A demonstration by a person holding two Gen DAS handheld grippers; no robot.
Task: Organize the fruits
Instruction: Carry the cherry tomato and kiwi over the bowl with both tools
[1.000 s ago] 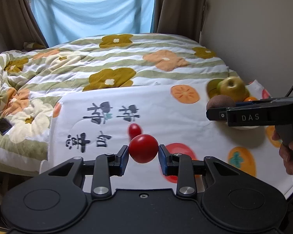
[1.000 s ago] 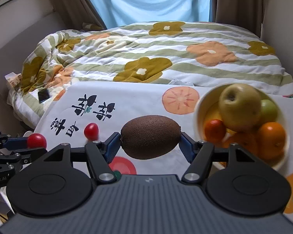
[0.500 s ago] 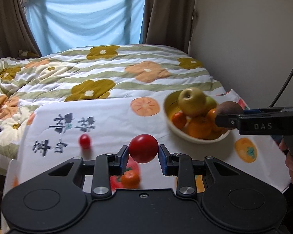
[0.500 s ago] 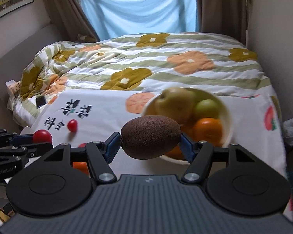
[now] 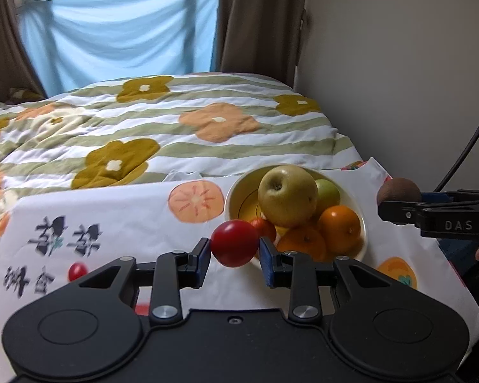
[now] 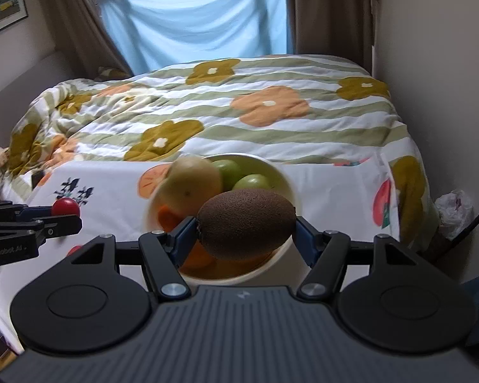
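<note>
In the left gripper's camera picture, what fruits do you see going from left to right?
Small red tomato on the cloth → red tomato in the left gripper → big yellow-green apple → orange → brown kiwi in the right gripper.

Each view is taken from just behind a gripper, looking forward and downward along its two fingers. The left wrist view is set close over the table [image 5: 137, 223], facing the bed [image 5: 175, 134] and the curtained window, with the bowl [image 5: 236, 191] ahead to the right. The right wrist view is held nearer the bowl [image 6: 287, 188], almost above it. Bowl, bed and window are shared, and each gripper is caught at the other view's edge.
</note>
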